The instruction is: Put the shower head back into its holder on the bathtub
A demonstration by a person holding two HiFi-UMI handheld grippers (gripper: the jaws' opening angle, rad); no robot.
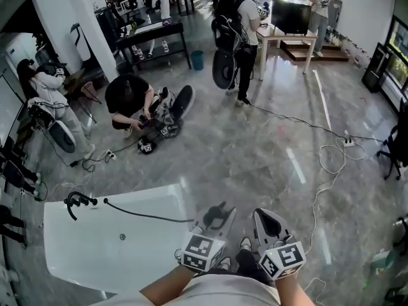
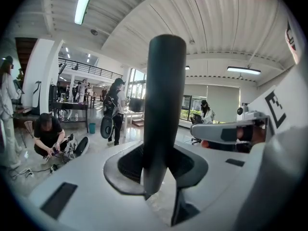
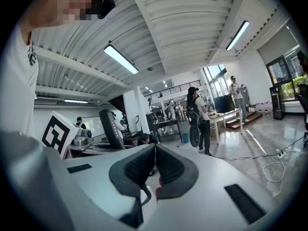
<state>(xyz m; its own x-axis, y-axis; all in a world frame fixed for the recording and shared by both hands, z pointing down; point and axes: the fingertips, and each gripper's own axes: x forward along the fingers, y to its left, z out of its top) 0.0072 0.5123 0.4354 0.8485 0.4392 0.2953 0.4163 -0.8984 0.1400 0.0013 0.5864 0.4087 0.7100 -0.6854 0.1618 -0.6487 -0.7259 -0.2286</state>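
**A:** Where did things stand, and what could have gone wrong?

**B:** The left gripper (image 1: 215,214) was clamped on the shower head (image 2: 163,105), whose dark handle stood upright between wide-set jaws, off the tub's (image 1: 95,254) right end. The right gripper (image 3: 154,163) had its jaws together on nothing. The black fittings at the tub's far left rim looked to be the holder (image 1: 80,201), well apart from the head. The smooth round handle might have slid or twisted in the pads, so it could have met the holder askew or dropped into the tub.

**A:** And the hose?

**B:** The hose (image 1: 146,214) lay across the tub from the fittings to the left gripper. Carrying the head left would probably have slackened it, and a loop could have snagged on the fittings or tugged the head off line.

**A:** Anything else about?

**B:** Beyond the tub's far side a crouching person (image 1: 129,101) worked on gear on the floor. To the tub's right a cable (image 1: 328,171) trailed from a power strip (image 1: 349,142), a tripping risk. Nothing stood between head and holder except the tub's open basin.
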